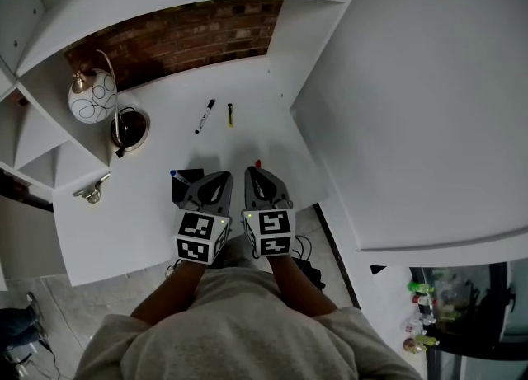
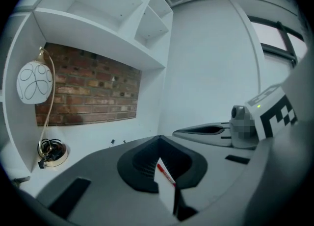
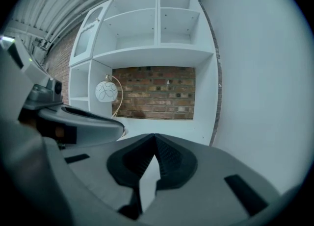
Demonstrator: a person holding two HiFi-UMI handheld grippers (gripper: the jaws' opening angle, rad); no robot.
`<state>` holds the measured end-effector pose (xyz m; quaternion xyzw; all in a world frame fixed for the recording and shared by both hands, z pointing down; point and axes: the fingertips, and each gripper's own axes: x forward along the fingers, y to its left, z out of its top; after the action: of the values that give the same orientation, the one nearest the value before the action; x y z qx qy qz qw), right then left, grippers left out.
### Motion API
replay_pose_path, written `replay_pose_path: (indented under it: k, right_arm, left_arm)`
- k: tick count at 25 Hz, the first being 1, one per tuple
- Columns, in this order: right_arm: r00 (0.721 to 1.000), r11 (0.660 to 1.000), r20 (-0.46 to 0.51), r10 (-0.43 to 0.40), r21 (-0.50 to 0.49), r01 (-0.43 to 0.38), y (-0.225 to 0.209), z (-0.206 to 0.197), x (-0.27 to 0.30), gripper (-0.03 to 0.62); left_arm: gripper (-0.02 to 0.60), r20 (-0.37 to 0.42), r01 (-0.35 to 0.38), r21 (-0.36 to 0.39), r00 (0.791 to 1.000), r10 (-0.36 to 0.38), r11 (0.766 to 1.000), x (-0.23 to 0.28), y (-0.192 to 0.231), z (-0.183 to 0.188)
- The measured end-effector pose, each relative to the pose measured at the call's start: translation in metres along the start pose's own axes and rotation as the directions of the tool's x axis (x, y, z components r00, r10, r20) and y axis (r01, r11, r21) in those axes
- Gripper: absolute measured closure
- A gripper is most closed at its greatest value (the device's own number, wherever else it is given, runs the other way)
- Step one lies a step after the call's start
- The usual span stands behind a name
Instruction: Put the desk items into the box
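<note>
Pointing side by side across a smooth white desk [image 1: 124,230], the left gripper [image 1: 224,176] and right gripper [image 1: 252,172] both have their jaws clenched on nothing. A small black box [image 1: 186,182] sits just left of the left gripper's tips, with a blue-tipped item [image 1: 175,174] at its far corner. Well ahead of the tips lie a slim black-and-white marker [image 1: 205,116] and, beside it, a shorter yellow pen [image 1: 230,115]. A small red item [image 1: 258,163] lies just ahead of the right gripper.
</note>
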<state>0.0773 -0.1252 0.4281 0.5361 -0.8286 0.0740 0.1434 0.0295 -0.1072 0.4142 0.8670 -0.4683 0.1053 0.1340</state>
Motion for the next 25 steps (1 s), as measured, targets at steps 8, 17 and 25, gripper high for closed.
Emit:
replay_pose_path:
  k: [8, 17, 25]
  right_arm:
    - [0.998, 0.998, -0.013, -0.059, 0.015, 0.059, -0.040, -0.007, -0.017, 0.577]
    - [0.997, 0.997, -0.025, -0.071, 0.027, 0.071, -0.063, -0.021, -0.017, 0.577]
    - [0.996, 0.998, -0.081, -0.047, 0.030, 0.049, -0.067, -0.042, -0.005, 0.577]
  left_arm:
    - [0.577, -0.019, 0.060, 0.030, 0.998, -0.059, 0.998, 0.027, -0.033, -0.001]
    - [0.577, -0.052, 0.090, 0.033, 0.995, -0.089, 0.995, 0.050, -0.051, -0.012]
    - [0.577, -0.094, 0.075, -0.001, 0.993, -0.074, 0.997, 0.065, -0.046, -0.033]
